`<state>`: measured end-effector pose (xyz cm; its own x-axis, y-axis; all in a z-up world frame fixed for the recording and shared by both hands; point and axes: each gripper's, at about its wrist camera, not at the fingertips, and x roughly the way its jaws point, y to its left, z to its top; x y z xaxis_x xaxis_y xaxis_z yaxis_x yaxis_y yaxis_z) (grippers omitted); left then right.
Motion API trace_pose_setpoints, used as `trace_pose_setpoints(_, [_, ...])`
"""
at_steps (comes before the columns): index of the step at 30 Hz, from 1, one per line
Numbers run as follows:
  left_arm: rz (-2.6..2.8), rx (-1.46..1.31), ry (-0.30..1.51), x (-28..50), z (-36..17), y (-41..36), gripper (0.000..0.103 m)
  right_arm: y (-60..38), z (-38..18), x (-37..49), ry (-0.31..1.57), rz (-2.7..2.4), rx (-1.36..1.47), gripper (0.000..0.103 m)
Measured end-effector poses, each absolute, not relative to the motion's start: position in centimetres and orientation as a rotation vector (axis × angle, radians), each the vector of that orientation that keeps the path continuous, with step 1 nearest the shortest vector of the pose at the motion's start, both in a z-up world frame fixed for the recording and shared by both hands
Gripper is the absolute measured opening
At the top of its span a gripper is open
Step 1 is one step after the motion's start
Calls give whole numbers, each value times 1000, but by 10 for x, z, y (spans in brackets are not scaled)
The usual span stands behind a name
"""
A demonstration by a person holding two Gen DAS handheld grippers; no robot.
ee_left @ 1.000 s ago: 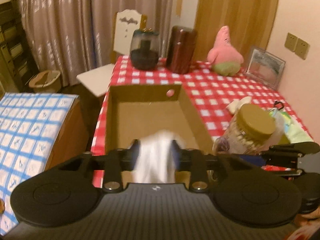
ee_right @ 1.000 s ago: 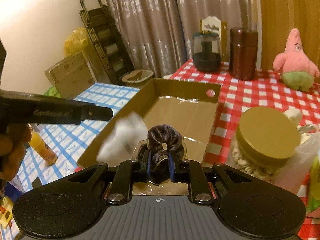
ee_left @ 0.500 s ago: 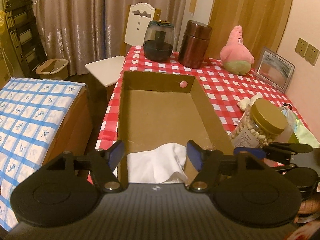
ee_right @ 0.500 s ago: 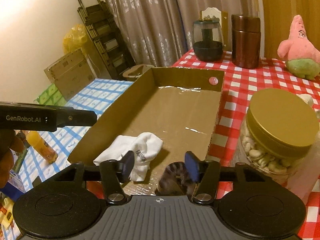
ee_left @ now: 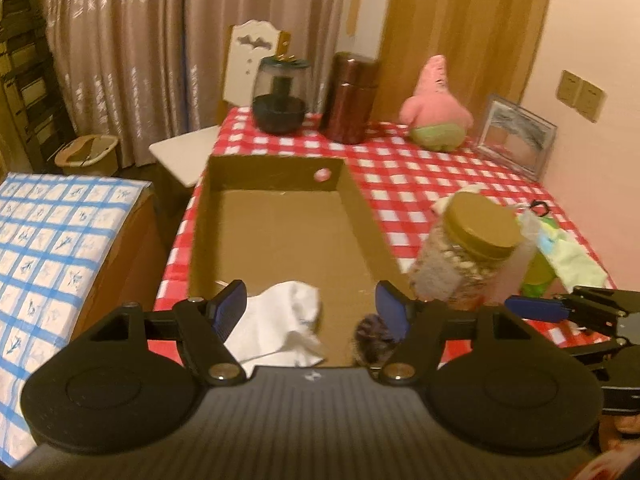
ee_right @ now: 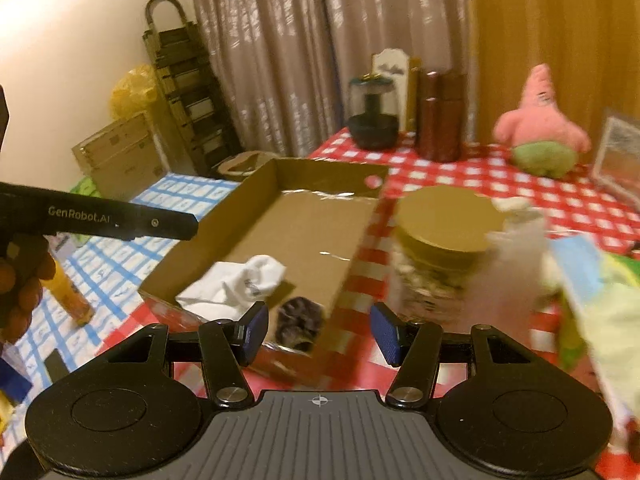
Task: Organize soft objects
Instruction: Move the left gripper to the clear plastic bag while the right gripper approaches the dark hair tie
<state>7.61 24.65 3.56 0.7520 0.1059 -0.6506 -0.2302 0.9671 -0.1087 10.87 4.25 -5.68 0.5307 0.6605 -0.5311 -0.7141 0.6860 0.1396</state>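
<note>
While sock (ee_left: 280, 324) and scrunchie (ee_right: 298, 322) lie boxed, both tongs (ee_left: 310, 310) (ee_right: 318, 330) gape wide, empty.

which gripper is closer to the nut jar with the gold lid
Right. The right gripper sits just short of the jar, slightly to its left. The left gripper is over the cardboard box, with the jar off to its right.

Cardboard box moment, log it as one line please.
left gripper: open | right gripper: open | white sock and dark scrunchie: inside cardboard box, near end | pink plush: on table
</note>
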Motion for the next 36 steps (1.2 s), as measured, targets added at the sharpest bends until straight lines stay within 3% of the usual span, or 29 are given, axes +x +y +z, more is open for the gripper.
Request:
trace_pose_setpoints(13, [35,-156,667,87,56,149,72,-80,-39,93,594,570,-42,57])
trace_pose_setpoints(28, [-61,-116,715,106,30,75,73,-178,-25,97,569,390,14,58])
trace_pose_setpoints(36, [-85,-121,752,127,10,57,73,-218,-45,113,607,290,-4,58])
